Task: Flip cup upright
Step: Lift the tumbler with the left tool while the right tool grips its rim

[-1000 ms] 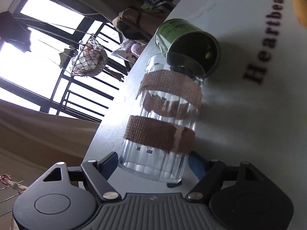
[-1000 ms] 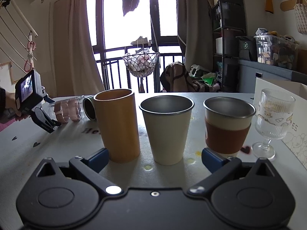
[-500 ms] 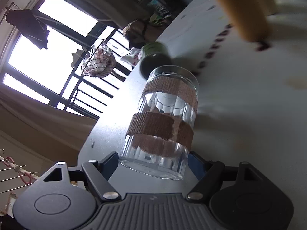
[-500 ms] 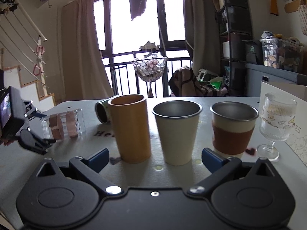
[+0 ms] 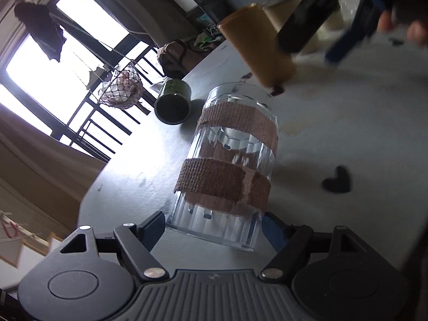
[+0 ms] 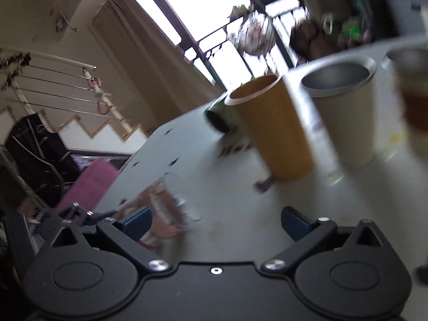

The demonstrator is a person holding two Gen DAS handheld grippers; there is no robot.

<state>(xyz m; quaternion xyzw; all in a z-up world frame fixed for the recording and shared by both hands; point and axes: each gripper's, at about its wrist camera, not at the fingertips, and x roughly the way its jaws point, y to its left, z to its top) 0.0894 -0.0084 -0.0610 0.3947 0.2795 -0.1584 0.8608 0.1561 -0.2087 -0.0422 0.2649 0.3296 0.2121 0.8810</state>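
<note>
The glass sits in the lower centre of the left wrist view, a clear ribbed tumbler with two brown fabric bands around it. The left gripper pinches it near its thick base, one blue-padded finger pressed to each side, and its open mouth points away toward the middle of the frame. It looks lifted off the bench, though blur leaves that uncertain. Just beyond its mouth, to the upper left, a green can lies on its side. Above it, toward the upper right, stands a tan cup. A black heart mark shows on the bench at right.

In the right wrist view the glass is a smear at lower left, beside the left blue finger. The right gripper is spread wide with nothing between its fingers. Past it, in the centre, stands the tan cup, with a white cup to its right and the green can lying behind its left side.
</note>
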